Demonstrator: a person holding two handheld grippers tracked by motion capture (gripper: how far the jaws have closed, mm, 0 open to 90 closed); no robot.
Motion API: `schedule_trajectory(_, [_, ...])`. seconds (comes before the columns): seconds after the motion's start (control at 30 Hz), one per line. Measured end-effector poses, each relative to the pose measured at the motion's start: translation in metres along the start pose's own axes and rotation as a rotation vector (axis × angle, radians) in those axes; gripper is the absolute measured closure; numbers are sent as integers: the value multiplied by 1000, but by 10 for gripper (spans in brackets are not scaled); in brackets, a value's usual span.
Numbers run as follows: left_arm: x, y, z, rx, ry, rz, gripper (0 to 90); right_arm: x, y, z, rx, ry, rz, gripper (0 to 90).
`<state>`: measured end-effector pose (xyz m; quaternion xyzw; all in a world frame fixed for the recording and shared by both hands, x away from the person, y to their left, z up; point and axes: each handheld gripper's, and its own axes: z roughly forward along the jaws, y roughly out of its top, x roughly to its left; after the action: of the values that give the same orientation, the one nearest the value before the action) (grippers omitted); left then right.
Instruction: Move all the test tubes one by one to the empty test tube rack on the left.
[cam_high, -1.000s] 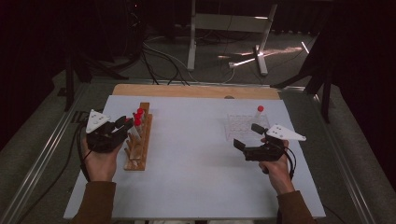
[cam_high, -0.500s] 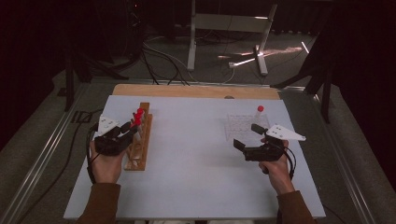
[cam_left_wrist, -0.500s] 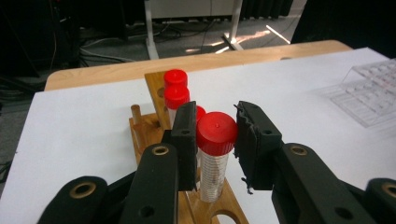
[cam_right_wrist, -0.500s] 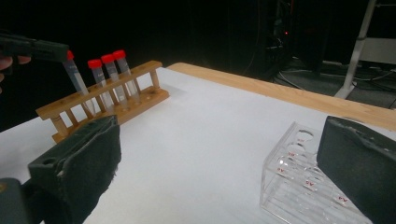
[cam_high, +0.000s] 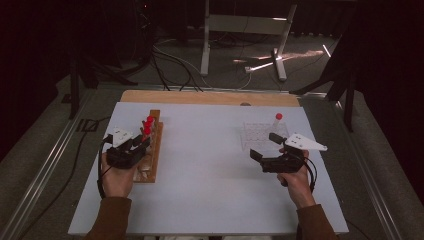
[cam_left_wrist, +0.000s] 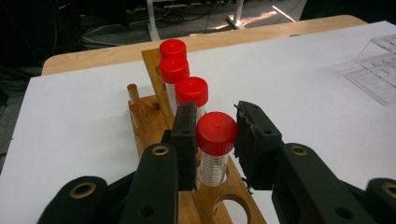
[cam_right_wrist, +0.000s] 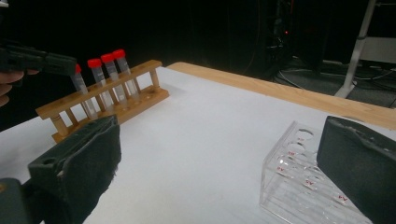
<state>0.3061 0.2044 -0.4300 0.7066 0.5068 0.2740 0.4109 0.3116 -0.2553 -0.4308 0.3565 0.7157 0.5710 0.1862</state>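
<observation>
A wooden tube rack (cam_high: 156, 145) stands at the table's left and holds several red-capped tubes (cam_left_wrist: 173, 70). My left gripper (cam_high: 142, 145) is shut on the nearest red-capped tube (cam_left_wrist: 215, 135), with its pads against the cap's two sides. The tube stands upright in a rack hole (cam_left_wrist: 219, 179). At the right, my right gripper (cam_high: 265, 146) hangs open and empty just in front of a clear plastic rack (cam_high: 257, 135). One red-capped tube (cam_high: 277, 121) stands at that rack's far corner. In the right gripper view the wide pads (cam_right_wrist: 88, 154) frame the clear rack (cam_right_wrist: 299, 182) and the distant wooden rack (cam_right_wrist: 107, 100).
The white tabletop (cam_high: 205, 165) lies between the two racks, with a wooden strip (cam_high: 210, 97) along its far edge. Cables (cam_high: 170, 60) and a stand's legs (cam_high: 240, 35) lie on the dark floor beyond. A metal rail (cam_high: 45, 165) runs along the left side.
My left gripper has sunk and come nearer the person along the wooden rack, still closed on the tube. The right gripper has stayed where it was.
</observation>
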Motion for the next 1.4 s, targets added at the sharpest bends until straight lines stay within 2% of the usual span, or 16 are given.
schedule_trajectory(0.2, [0,-2,0,-7,1,1,709,0,0,0,-1,1,0,0])
schedule_trajectory(0.37, [-1,-3,-1,-10,-21,-7,686,0,1,-1,-5,0,-3,0])
schedule_trajectory(0.47, [0,-4,-1,-22,-33,-25,591,-1,1,-1,-7,-2,-1,0])
schedule_trajectory(0.63, [2,-8,-6,-76,-70,-89,436,-1,1,-1,-9,-7,0,0])
schedule_trajectory(0.77, [1,-9,-11,-117,-80,-107,290,-2,2,-3,-14,-21,0,0])
schedule_trajectory(0.83, [1,-8,-12,-129,-75,-106,203,-5,4,-4,-23,-38,0,0])
schedule_trajectory(0.97, [-1,-9,-15,-159,-82,-118,115,-11,6,-10,-44,-84,8,0])
schedule_trajectory(1.03, [-2,-9,-16,-159,-81,-115,76,-14,6,-11,-47,-114,12,0])
schedule_trajectory(1.1, [-1,-9,-17,-163,-97,-117,14,-19,7,-11,-39,-155,2,0])
schedule_trajectory(1.27, [1,-10,-20,-183,-104,-118,5,-36,8,-10,-27,-244,10,0])
schedule_trajectory(1.4, [2,-11,-21,-189,-107,-120,5,-50,9,-5,-9,-286,25,0])
